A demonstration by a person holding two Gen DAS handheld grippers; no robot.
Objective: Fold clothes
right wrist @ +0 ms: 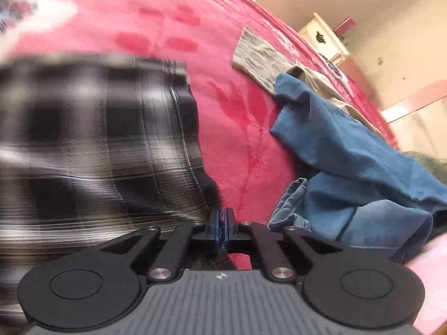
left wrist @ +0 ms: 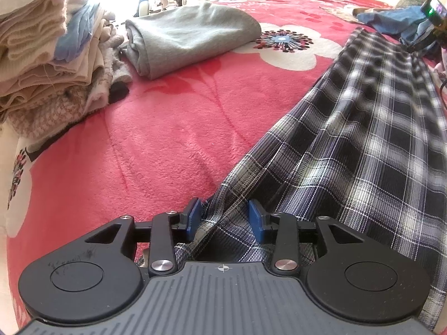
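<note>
Plaid garment (left wrist: 349, 139) lies bunched between the left gripper (left wrist: 226, 217)'s part-open blue pads; the right gripper (right wrist: 222, 220) is clenched on its edge.

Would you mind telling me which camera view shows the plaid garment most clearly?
The left wrist view: the plaid garment lies sharp and stretched out along the pink blanket, its near end between the left gripper's pads. In the right wrist view it is motion-blurred, with only one end visible beside the shut right gripper.
</note>
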